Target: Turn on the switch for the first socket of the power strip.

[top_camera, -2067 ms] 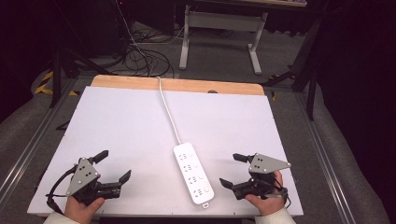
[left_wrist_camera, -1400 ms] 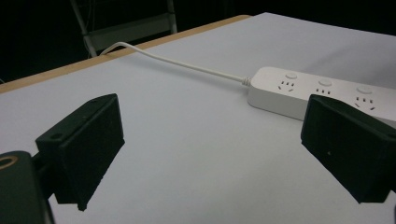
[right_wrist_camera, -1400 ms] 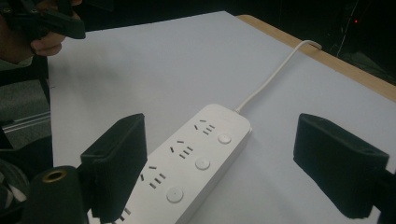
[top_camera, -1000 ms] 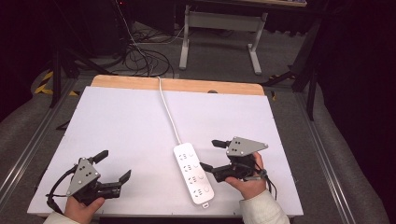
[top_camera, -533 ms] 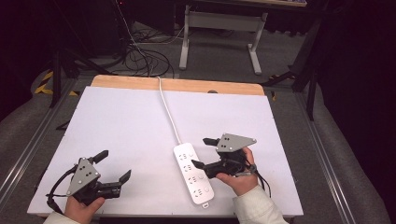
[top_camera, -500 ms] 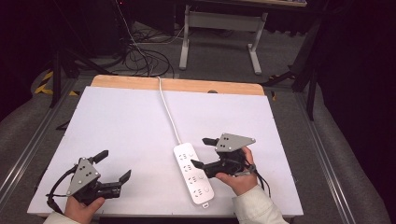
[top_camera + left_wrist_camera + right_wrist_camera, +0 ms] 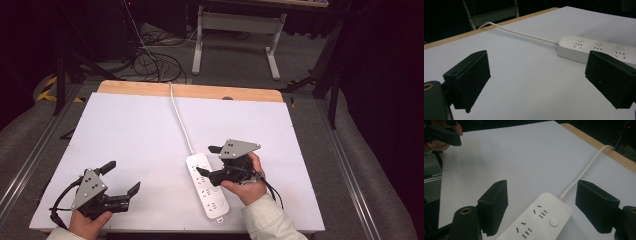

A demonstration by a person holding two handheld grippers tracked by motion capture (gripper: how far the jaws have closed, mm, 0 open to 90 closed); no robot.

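Note:
A white power strip (image 7: 206,186) lies on the white table (image 7: 125,130), and its cable (image 7: 180,120) runs to the far edge. My right gripper (image 7: 206,160) hovers over the strip's cable end. In the right gripper view, that end of the strip (image 7: 541,217) sits between the open jaws of the right gripper (image 7: 542,195), with neither pad touching it. Those jaws have just been closing. My left gripper (image 7: 121,176) rests open near the front left corner with nothing in it. In the left gripper view, the left gripper (image 7: 536,72) faces the strip (image 7: 599,48), which lies beyond its jaws.
A wooden strip (image 7: 150,89) borders the table's far edge. Beyond it, loose cables (image 7: 150,60) lie on the floor next to a grey desk frame (image 7: 235,30). Metal rails run along both sides of the table.
My right gripper has moved left from the table's right front area to the power strip's cable end, and its jaws have narrowed a little. The left gripper has stayed put.

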